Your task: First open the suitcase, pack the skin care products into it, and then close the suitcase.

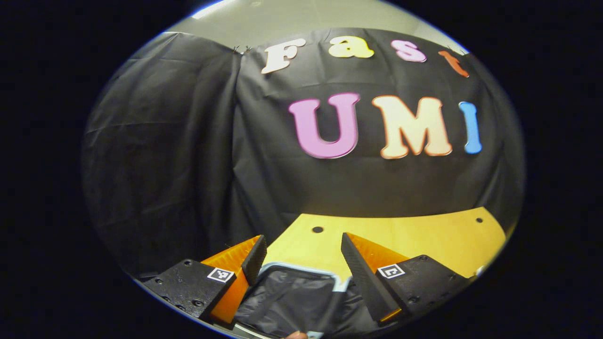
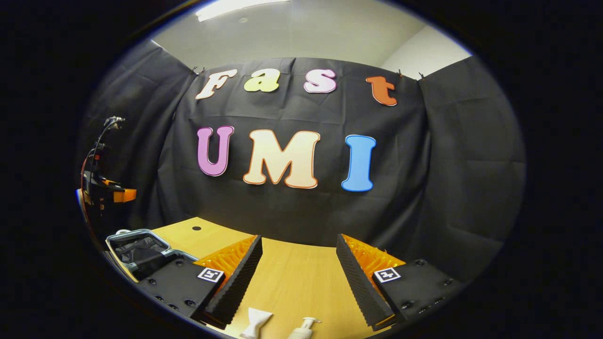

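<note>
Right now the right gripper (image 2: 297,278) hangs low over the worktop (image 2: 301,278), fingers spread wide with nothing between them, and just below sit a white tube (image 2: 256,322) and a pump bottle (image 2: 304,328), side by side but apart, standing ready for a pick. That wide spread reads as a set-up to drop over one of them. Off to its left lies the suitcase (image 2: 136,247), lid already back and dark lining showing, open so the products can go straight in. The left gripper (image 1: 301,268) hovers right above that suitcase (image 1: 292,292), fingers also wide apart and holding nothing, the pale rim and black lining visible between them; it looks parked there out of the right one's way. Beyond both, the bare yellow worktop (image 1: 424,235) runs back to the black cloth wall (image 1: 188,165).
</note>
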### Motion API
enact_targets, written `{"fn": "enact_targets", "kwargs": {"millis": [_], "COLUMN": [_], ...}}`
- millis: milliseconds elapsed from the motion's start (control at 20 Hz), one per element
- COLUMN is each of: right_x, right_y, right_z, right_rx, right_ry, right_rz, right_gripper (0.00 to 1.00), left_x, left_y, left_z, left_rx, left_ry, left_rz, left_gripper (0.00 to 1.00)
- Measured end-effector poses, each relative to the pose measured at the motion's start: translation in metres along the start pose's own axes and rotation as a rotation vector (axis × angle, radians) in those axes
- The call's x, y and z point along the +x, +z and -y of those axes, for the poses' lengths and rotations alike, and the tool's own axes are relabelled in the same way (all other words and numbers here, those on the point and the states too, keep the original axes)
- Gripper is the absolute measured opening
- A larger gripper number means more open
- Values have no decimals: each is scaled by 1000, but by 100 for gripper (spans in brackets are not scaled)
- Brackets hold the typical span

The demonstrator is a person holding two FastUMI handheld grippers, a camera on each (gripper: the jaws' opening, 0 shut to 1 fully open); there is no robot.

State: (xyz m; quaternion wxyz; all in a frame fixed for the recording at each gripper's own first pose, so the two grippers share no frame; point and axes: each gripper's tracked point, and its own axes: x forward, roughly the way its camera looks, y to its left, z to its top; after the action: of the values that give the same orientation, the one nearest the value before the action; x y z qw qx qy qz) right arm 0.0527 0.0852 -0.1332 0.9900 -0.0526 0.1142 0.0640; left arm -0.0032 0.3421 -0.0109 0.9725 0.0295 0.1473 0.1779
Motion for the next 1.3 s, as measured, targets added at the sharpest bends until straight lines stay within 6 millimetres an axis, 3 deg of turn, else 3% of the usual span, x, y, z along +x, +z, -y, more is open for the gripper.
{"fn": "enact_targets", "kwargs": {"millis": [50, 150, 300, 400, 600, 700, 750, 1000, 1300], "right_x": [-3, -7, -13, -18, -26, -29, -30, -34, -41], "right_y": [-2, -9, -21, -28, -42, -47, -48, -53, -68], "right_z": [10, 28, 52, 62, 74, 79, 82, 98, 105], "right_rx": [7, 27, 51, 68, 71, 75, 75, 67, 47], "right_ry": [-1, -3, -6, -7, -1, 1, 0, -19, -37], "right_rz": [0, -10, -32, -40, -59, -68, -68, -79, -116], "right_gripper": [99, 99, 100, 100, 100, 100, 100, 100, 100], "left_x": [-19, -37, -44, -62, -85, -92, -95, -101, -108], "left_y": [14, 10, -10, -24, -47, -61, -67, -103, -177], "left_z": [16, 37, 90, 132, 184, 206, 215, 260, 311], "left_rx": [1, -4, -15, -22, -35, -31, -29, -25, -35], "left_ry": [-28, -92, -176, -212, -296, -331, -350, -443, -541], "left_rz": [13, 5, -36, -61, -118, -157, -173, -286, -465], "left_gripper": [95, 95, 95, 95, 95, 100, 95, 95, 95]}}
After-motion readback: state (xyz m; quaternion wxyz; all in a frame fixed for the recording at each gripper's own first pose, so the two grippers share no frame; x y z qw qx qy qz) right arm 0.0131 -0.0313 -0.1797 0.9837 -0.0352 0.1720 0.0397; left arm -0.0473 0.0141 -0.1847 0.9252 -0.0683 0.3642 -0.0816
